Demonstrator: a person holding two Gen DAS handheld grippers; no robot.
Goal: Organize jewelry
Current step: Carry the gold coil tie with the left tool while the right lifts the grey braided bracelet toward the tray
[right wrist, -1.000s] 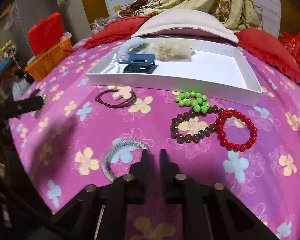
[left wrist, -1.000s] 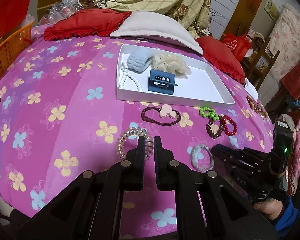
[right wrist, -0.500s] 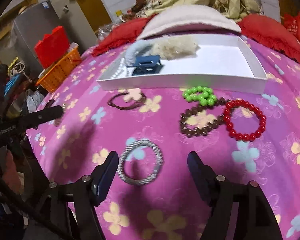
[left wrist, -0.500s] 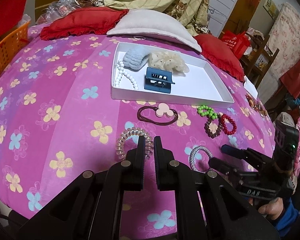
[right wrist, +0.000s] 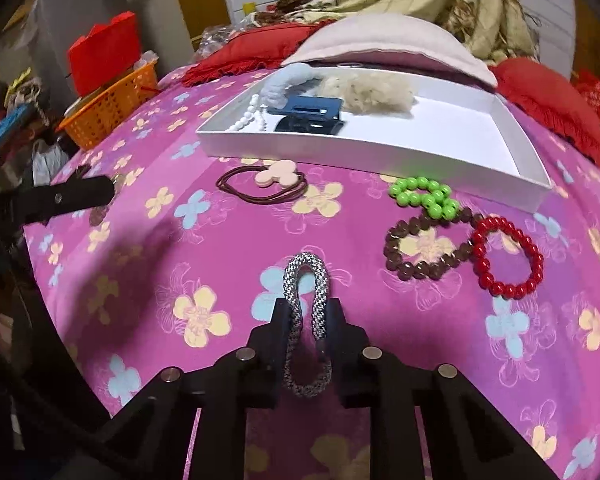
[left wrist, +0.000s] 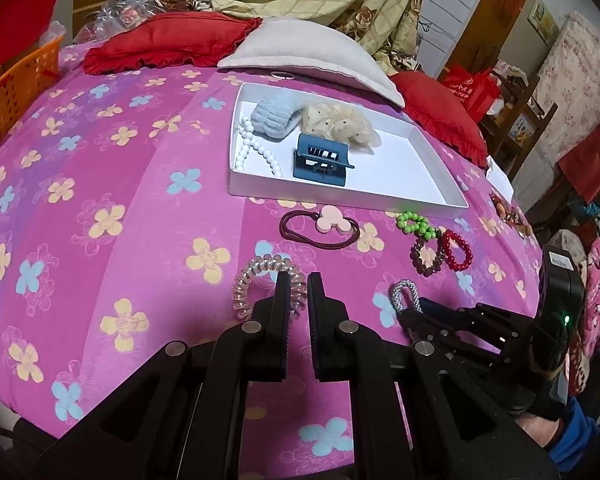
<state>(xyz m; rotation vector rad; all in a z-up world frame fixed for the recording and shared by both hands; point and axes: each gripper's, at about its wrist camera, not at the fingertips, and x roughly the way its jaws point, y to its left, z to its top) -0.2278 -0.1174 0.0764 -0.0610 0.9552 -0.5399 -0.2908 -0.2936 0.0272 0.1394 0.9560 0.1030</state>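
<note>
Grey-and-white braided rope bracelet (right wrist: 307, 324) clamped between the jaws of the right gripper (right wrist: 307, 308), squeezed from a ring into a narrow upright loop, its rounded end poking out past the black fingertips (right wrist: 281, 309) just above the pink floral bedspread (right wrist: 204, 248). Seen from the left wrist camera as well: same bracelet (left wrist: 401, 295) pinched at the tip of the right gripper (left wrist: 414, 312), reaching in low from the right, nearly level with the bed. Left gripper (left wrist: 298, 280) held low over the bedspread, jaws almost together with only a thin slit between them and nothing in it, poised just over the near edge of a clear spiral coil hair tie (left wrist: 260, 276). Beyond, lying loose on the cloth: dark elastic hair tie with a pale pink mouse-shaped charm (right wrist: 278, 178), green bead bracelet (right wrist: 424, 196), brown bead bracelet (right wrist: 424, 248) and glossy red bead bracelet (right wrist: 508, 256), the three bead rings touching or overlapping. Farther back, shallow white rectangular tray (right wrist: 520, 152) holding a white pearl strand (left wrist: 256, 152), blue plastic claw clip (left wrist: 320, 158), fluffy light-blue scrunchie (left wrist: 274, 114) and cream dotted scrunchie (left wrist: 342, 122).
</note>
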